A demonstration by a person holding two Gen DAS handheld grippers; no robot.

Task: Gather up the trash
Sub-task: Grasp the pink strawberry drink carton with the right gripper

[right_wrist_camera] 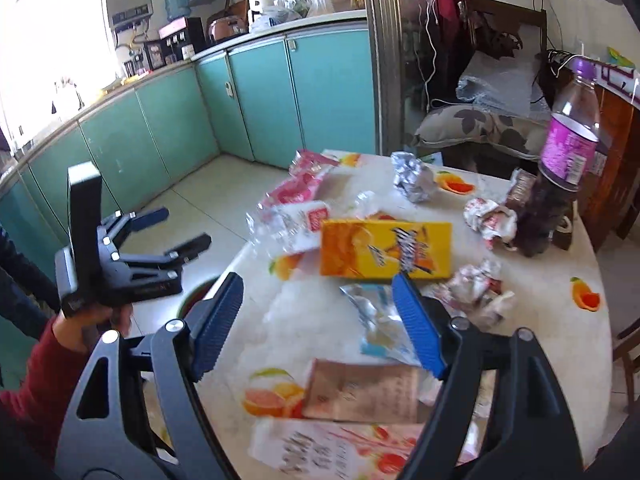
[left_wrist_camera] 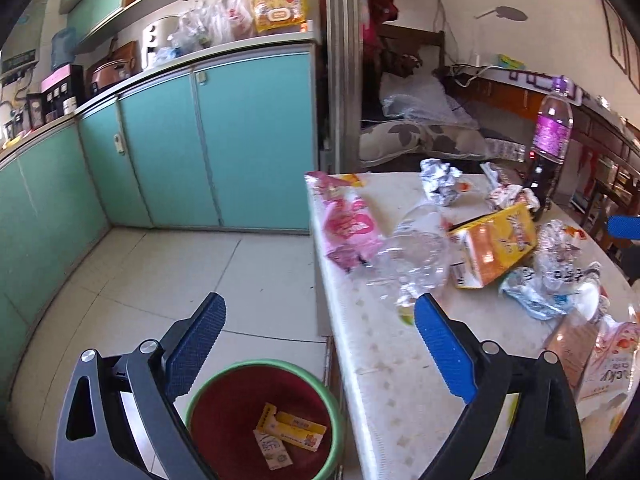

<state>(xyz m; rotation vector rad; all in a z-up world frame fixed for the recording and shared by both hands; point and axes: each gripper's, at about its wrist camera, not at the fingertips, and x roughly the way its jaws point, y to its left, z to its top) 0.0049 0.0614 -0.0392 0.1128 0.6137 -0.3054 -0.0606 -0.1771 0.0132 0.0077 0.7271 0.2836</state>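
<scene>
At the far left, low on the floor, stands the trash bin [left_wrist_camera: 264, 420], red inside with a green rim; some small yellow cartons [left_wrist_camera: 294, 426] lie already at its bottom. The left gripper [left_wrist_camera: 316, 344] hangs over it with its blue fingers spread wide and nothing between them. So I judge one drop is finished and the step now is to go for the next piece.

To the right is the table [right_wrist_camera: 560, 320], and most of the trash is there: a pink wrapper [left_wrist_camera: 348, 224], a crumpled clear plastic bag [left_wrist_camera: 416, 256], the yellow box [right_wrist_camera: 386, 250], a foil ball [right_wrist_camera: 412, 178] and a purple-label bottle [right_wrist_camera: 568, 156] standing upright.

The right gripper [right_wrist_camera: 318, 320] is over the table, its fingers also apart and empty, with a silver-blue wrapper [right_wrist_camera: 372, 320] lying between them in the view. The next move probably calls for lowering and closing on one loose piece, then carrying it left to the bin.
</scene>
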